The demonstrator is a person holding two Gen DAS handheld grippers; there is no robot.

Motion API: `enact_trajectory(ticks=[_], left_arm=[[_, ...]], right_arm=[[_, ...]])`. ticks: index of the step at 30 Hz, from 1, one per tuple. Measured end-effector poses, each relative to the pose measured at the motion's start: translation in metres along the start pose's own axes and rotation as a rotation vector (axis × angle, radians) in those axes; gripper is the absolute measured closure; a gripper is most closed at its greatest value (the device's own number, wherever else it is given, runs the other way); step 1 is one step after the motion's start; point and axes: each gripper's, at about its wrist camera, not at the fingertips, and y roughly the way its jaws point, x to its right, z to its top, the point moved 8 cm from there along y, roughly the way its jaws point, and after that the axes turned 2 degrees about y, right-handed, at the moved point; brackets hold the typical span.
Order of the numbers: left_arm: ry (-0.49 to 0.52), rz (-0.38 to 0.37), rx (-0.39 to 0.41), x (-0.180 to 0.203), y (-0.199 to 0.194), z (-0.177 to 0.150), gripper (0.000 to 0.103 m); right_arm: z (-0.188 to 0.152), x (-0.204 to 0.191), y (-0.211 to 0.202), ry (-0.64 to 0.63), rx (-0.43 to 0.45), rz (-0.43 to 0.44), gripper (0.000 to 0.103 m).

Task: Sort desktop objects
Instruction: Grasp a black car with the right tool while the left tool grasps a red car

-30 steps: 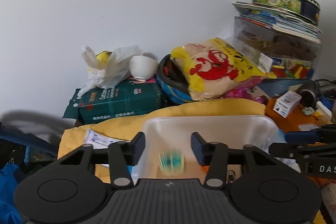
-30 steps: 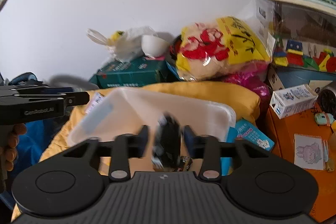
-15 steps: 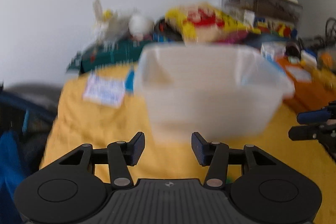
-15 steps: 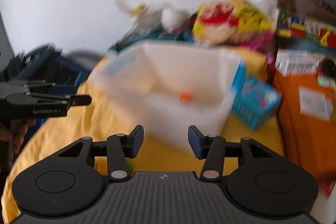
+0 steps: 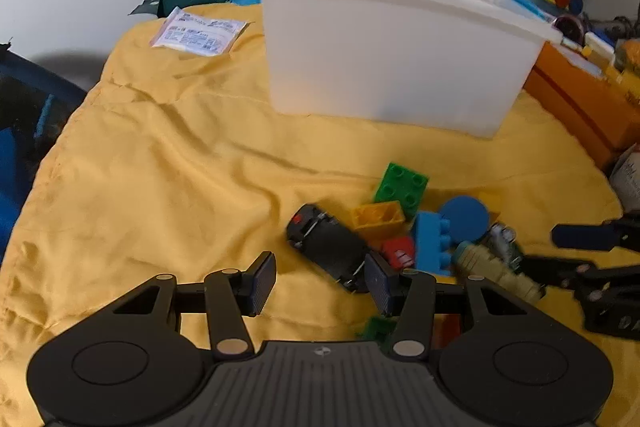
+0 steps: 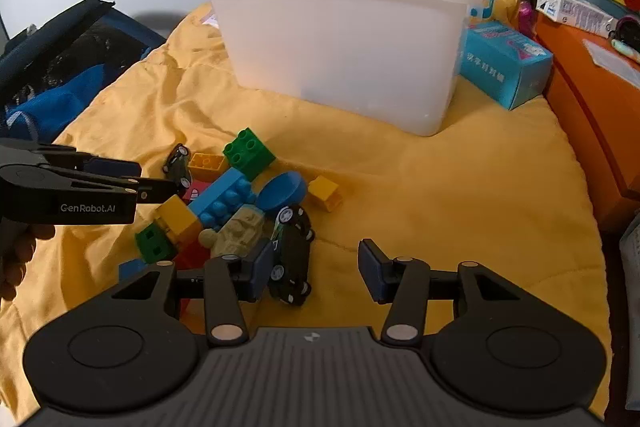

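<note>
The yellow cloth (image 6: 440,195) spreads under both claws, giving the toys a soft bed. Ahead of them stands the white plastic bin (image 6: 340,43), upright and set back, likely the sorting target. Between bin and claws lies the toy heap: a blue long brick (image 6: 222,197), a green square brick (image 6: 249,153), a tan figure (image 6: 236,231). A black toy car (image 6: 292,255) lies just inside the right gripper (image 6: 316,267) (jaws wide, holding nothing). The left gripper (image 5: 320,283) is also wide and empty, another black car (image 5: 328,247) just ahead. A second ago both claws hung over the bin, the right pinching a dark object; now they are low over the heap.
</note>
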Motion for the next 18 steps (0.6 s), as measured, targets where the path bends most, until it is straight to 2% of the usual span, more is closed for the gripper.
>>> enact_trajectory(ticks=[3,9,14,15,16,17,18], left_arm=[[0.0,-0.011,0.007,0.004,0.003,0.003,0.05],[-0.066,-0.007,-0.043,0.003,0.024,0.0,0.048],[0.002,0.023,-0.033,0.009,0.031,0.004,0.048],[0.015,0.023,-0.029,0.01,0.031,0.004,0.05],[0.024,0.018,-0.022,0.01,0.031,0.004,0.058],[0.029,0.011,-0.015,0.01,0.03,0.005,0.064],[0.027,0.004,-0.013,0.009,0.029,0.004,0.071]], right_arm=[[-0.003,-0.001,0.003,-0.014,-0.002,-0.001,0.052],[-0.005,-0.008,0.013,-0.029,-0.031,0.008,0.052],[-0.011,-0.005,0.023,-0.02,-0.06,0.001,0.052],[-0.01,-0.005,0.024,-0.02,-0.057,0.001,0.051],[-0.009,-0.006,0.024,-0.028,-0.055,0.003,0.054],[-0.009,-0.008,0.025,-0.044,-0.052,0.006,0.065],[-0.008,-0.01,0.024,-0.063,-0.047,0.008,0.07]])
